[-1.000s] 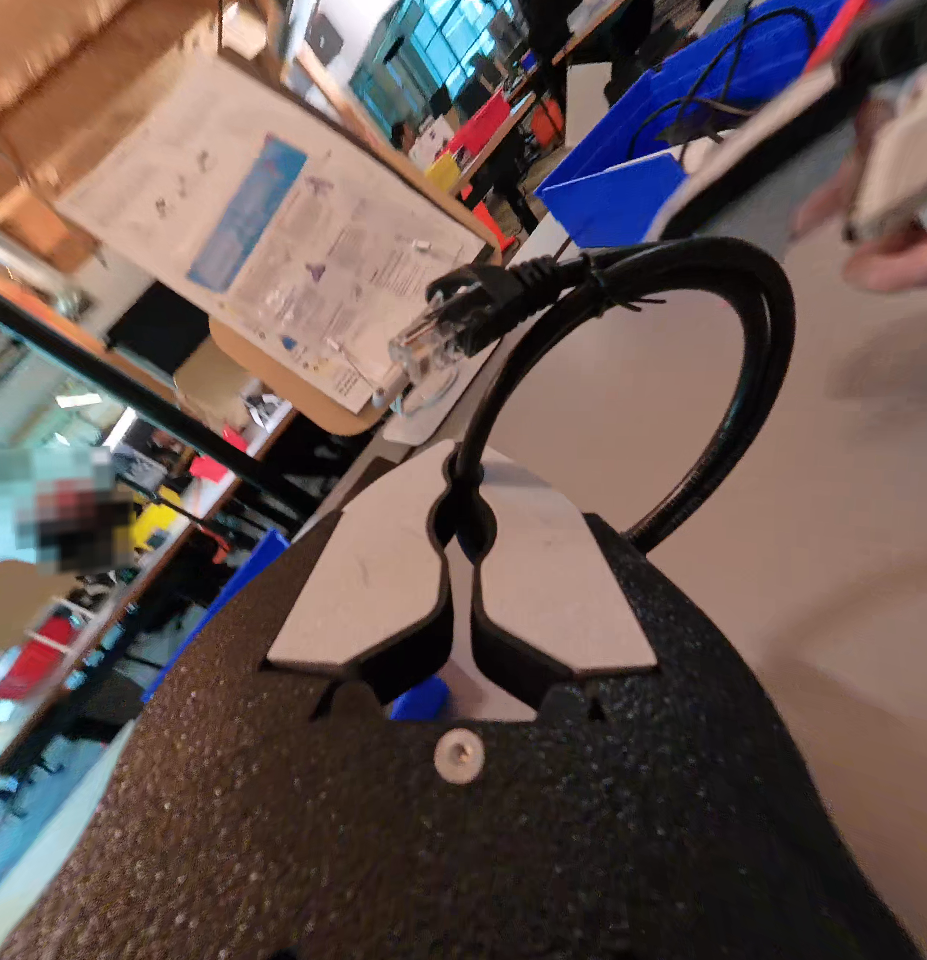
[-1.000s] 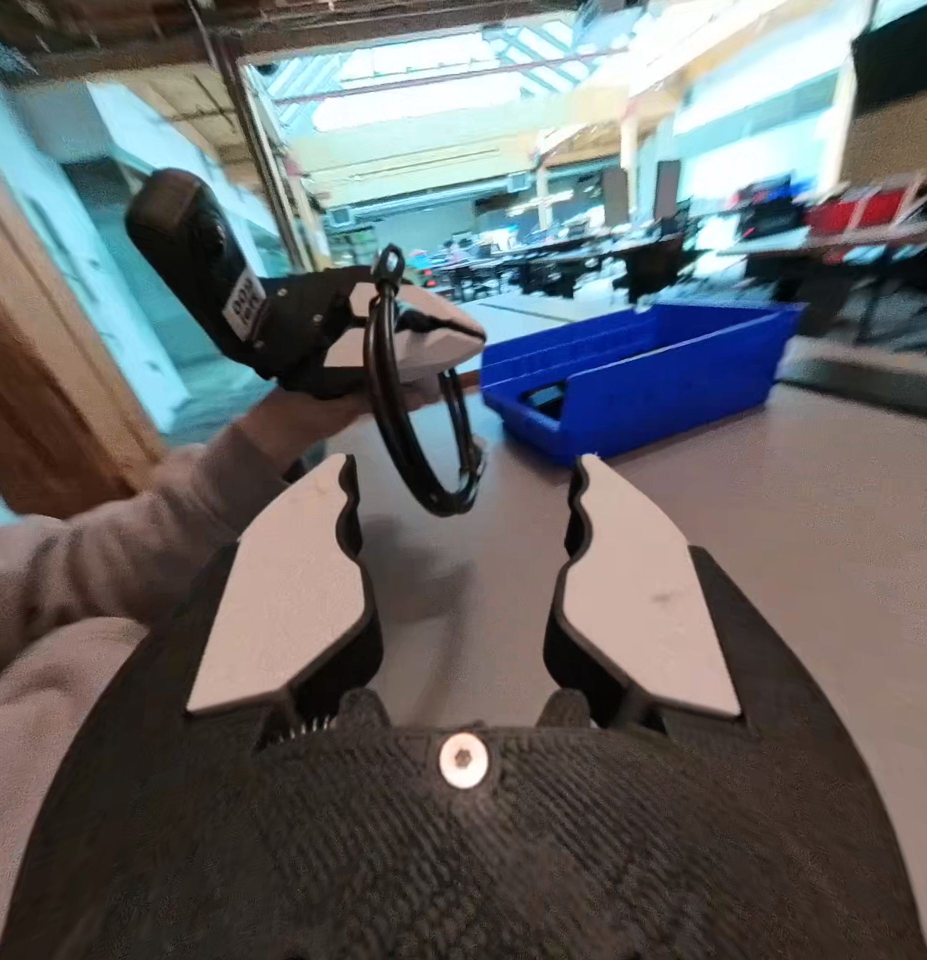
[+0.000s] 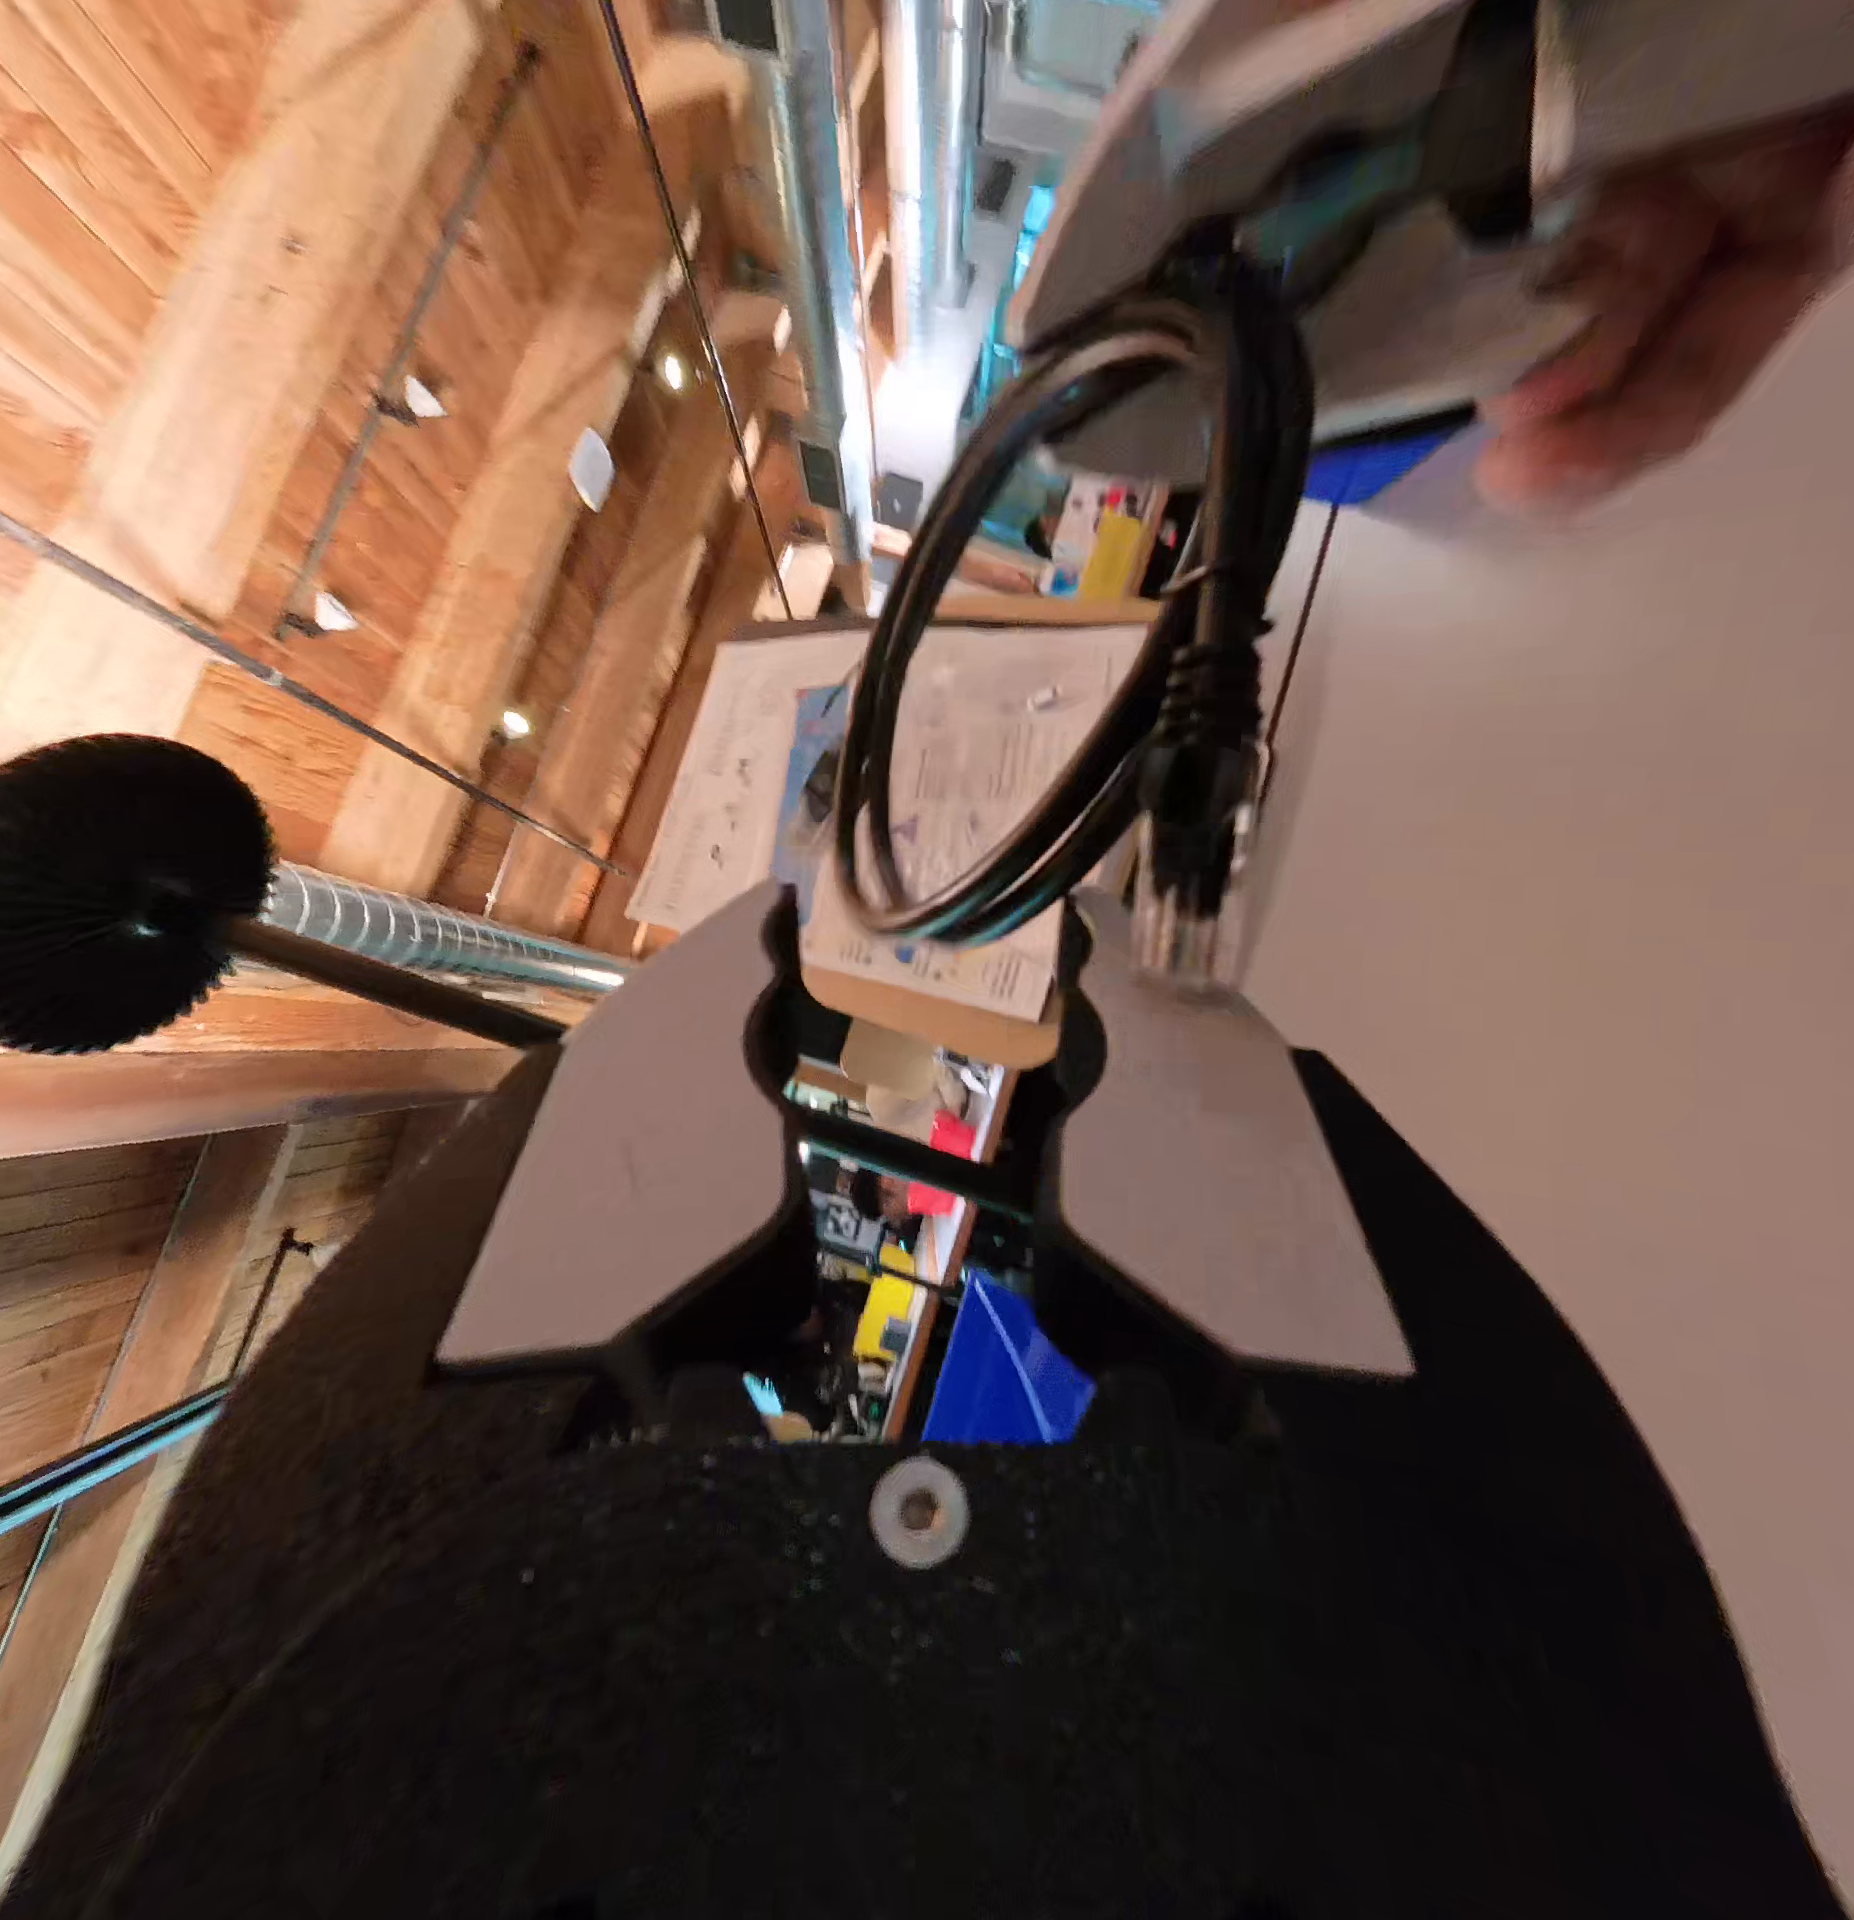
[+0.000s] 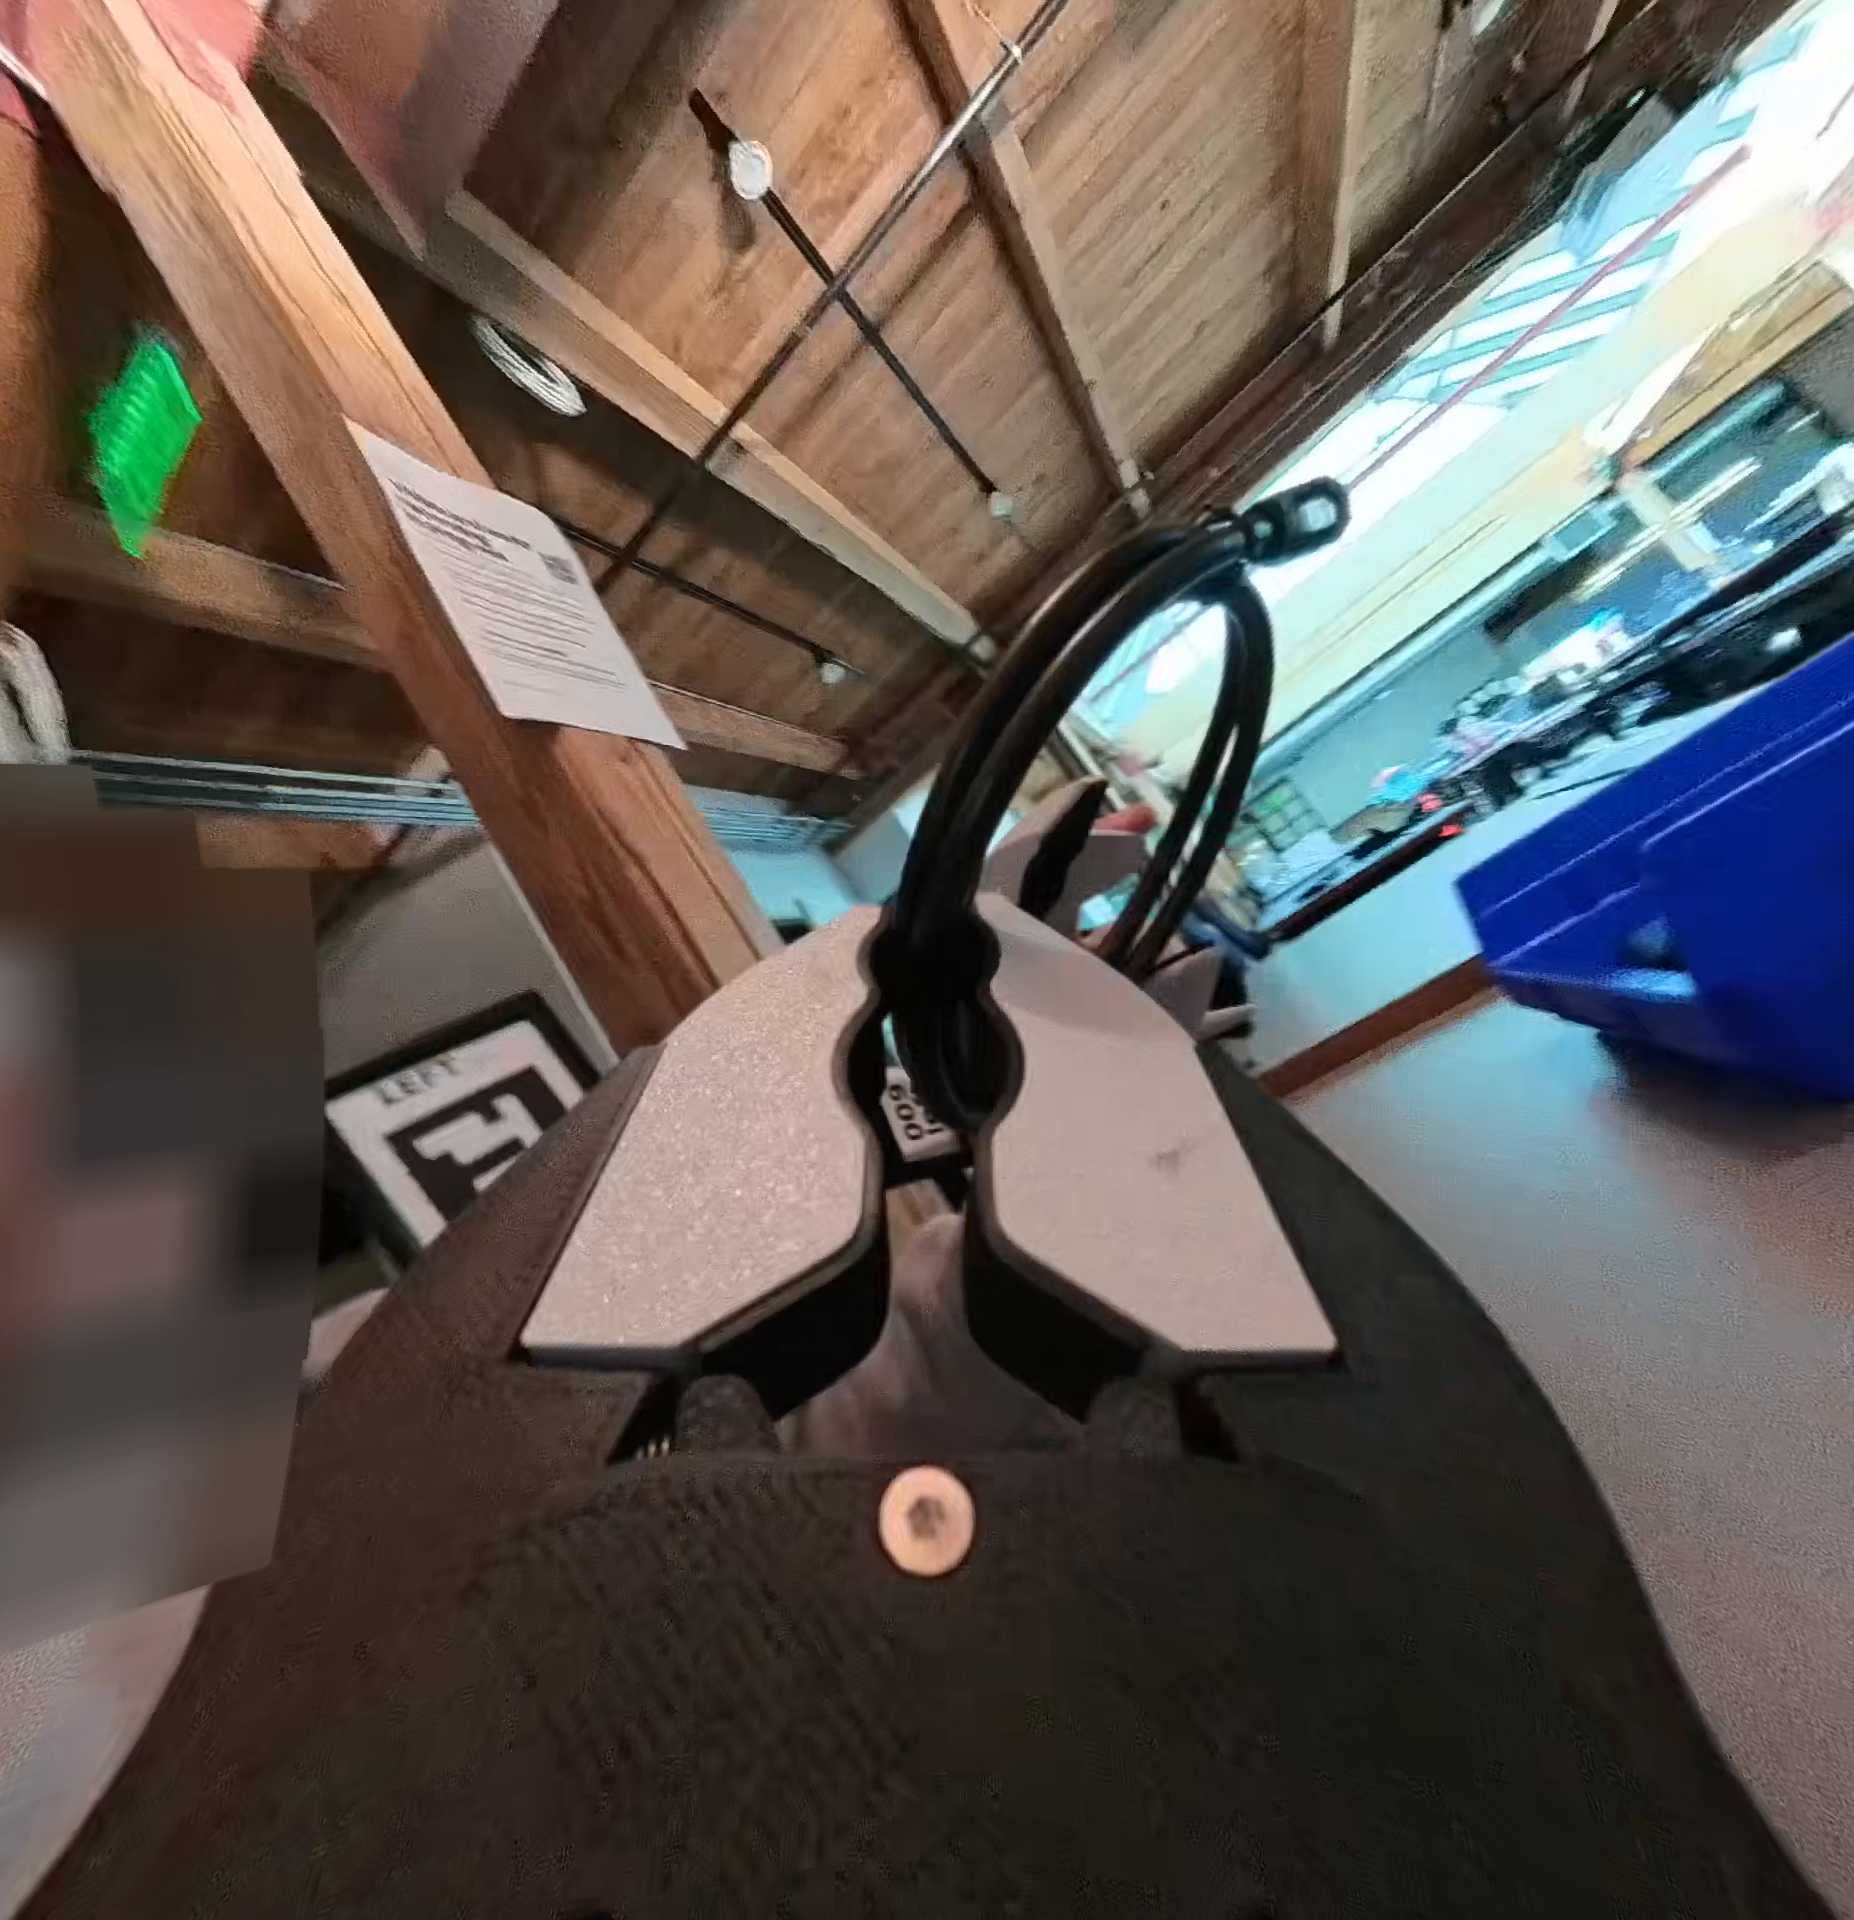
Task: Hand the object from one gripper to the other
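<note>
a workshop hall with timber beams and a plank ceiling runs behind both views, over a pale grey desk (image 4: pixel 1588 1195). the right wrist view looks low across that desk and shows the right gripper (image 4: pixel 928 997) drawn narrow, its two grey fingers (image 4: pixel 715 1174) pinched onto the black coiled cable (image 4: pixel 1016 717) near the tips, so that the loop stands up above them with a black plug end at its top. just beyond the loop, part of the left gripper (image 4: pixel 1120 883) shows, its light fingers either side of the far strands. a wooden post with a printed sheet (image 4: pixel 518 613) rises at left, and a black-and-white marker card stands low behind the fingers.

the left wrist view is tipped hard over, ceiling to the left and desk (image 3: pixel 1588 935) to the right. only here can it be seen that the left gripper (image 3: pixel 923 956) stands apart in a moderate gap and holds nothing: the cable (image 3: pixel 881 727) hangs from the right gripper (image 3: pixel 1214 281) at the top of the frame, its lower curve dipping just ahead of the open tips, whether touching them i cannot tell. a clear-tipped plug (image 3: pixel 1193 842) dangles by the right-hand finger. a hand (image 3: pixel 1671 301), blurred, grips the upper tool. a black round brush-like thing (image 3: pixel 102 894) sits at left.

a blue bin (image 4: pixel 1712 935) rests on the desk to the right in the right wrist view; its inside is out of sight. the desk between the bin and the grippers lies bare, with its wooden edge running behind the bin.
</note>
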The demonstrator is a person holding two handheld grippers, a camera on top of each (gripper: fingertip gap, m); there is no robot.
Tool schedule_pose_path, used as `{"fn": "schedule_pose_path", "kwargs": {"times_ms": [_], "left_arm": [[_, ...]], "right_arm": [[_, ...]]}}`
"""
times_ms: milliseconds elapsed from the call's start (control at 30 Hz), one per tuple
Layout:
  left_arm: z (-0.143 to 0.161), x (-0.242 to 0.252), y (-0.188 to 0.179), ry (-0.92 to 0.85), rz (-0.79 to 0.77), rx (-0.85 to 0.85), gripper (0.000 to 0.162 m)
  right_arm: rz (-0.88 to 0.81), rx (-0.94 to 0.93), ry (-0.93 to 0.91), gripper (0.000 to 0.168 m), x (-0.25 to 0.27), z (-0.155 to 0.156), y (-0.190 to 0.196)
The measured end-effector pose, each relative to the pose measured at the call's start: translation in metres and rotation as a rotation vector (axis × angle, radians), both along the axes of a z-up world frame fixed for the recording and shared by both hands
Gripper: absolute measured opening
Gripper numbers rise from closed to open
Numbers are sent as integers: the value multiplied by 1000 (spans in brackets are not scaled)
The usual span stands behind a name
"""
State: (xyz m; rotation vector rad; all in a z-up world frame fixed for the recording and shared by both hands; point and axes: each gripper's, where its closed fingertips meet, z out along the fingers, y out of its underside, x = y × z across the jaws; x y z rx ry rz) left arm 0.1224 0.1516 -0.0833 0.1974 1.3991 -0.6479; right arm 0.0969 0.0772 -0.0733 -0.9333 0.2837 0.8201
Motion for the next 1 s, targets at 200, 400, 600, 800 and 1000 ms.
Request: {"fn": "schedule_pose_path", "kwargs": {"times_ms": [200,400,600,800,1000], "left_arm": [[-21,12,29,299,44,-114,58],[-5,-6,-26,773,-217,-609,63],[5,-19,-60,1111,-356,-965,55],[10,-16,-51,1153,-365,-1098,37],[-2,-15,-56,1234,-366,-1096,29]], "right_arm": [[-500,-195,-368,10,24,3,-16],[-999,-511,-1023,10,29,-10,-5],[-1189,-673,-1460,10,23,-27,13],[-1246,-712,-1653,9,21,-32,16],[-1201,-743,-1750,9,18,-43,22]]}}
